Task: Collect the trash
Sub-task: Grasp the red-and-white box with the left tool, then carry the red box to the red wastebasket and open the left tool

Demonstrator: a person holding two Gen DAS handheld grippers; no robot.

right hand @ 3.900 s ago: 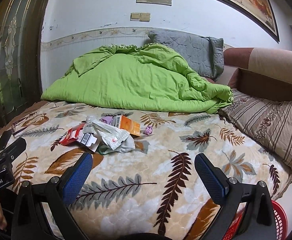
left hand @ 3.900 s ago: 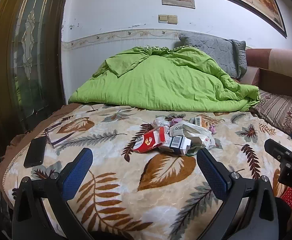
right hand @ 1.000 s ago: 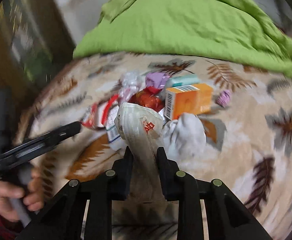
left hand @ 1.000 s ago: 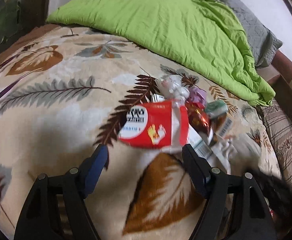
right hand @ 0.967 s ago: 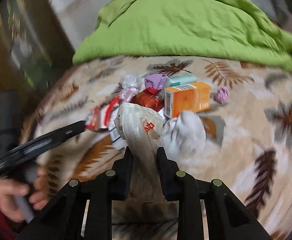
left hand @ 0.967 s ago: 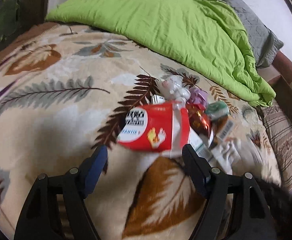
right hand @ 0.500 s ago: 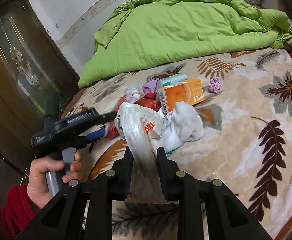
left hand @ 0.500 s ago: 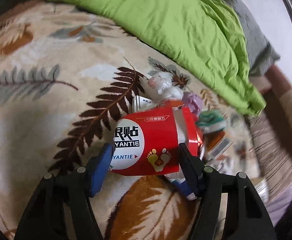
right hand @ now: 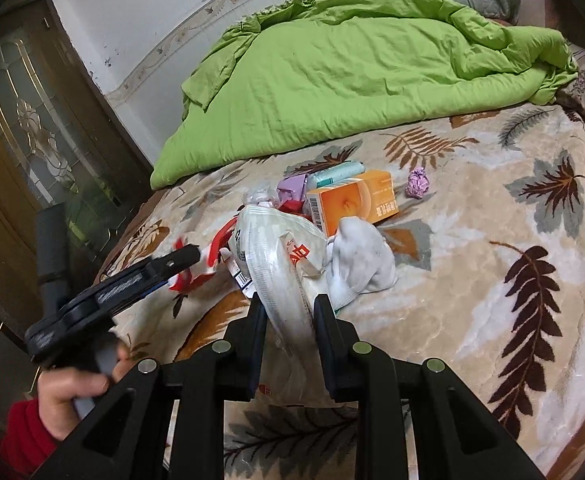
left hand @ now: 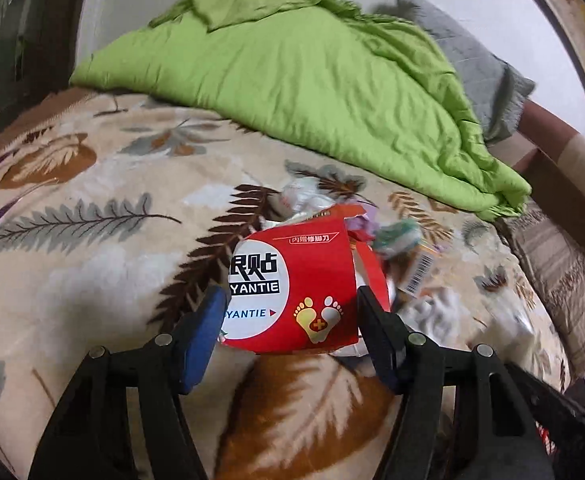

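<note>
My left gripper [left hand: 292,304] is shut on a red box [left hand: 296,292] with white print and holds it just above the leaf-print blanket [left hand: 92,272]. My right gripper [right hand: 289,308] is shut on a white plastic bag [right hand: 276,264] and lifts it over the trash pile. In the right wrist view the left gripper [right hand: 172,264] shows at the left with the red box [right hand: 196,264]. An orange box [right hand: 352,202], a white sock [right hand: 360,260], a teal packet [right hand: 334,172], a purple wrapper [right hand: 292,186] and a crumpled purple ball [right hand: 417,184] lie on the blanket.
A green quilt [left hand: 312,68] is heaped at the back of the bed. A grey pillow [left hand: 480,64] and a striped pillow [left hand: 564,280] lie at the right. A dark wooden door with glass [right hand: 24,128] stands left of the bed.
Both grippers came in from well back and closed, the left on the red box, the right on the white bag. The left gripper has lifted the box off the pile.
</note>
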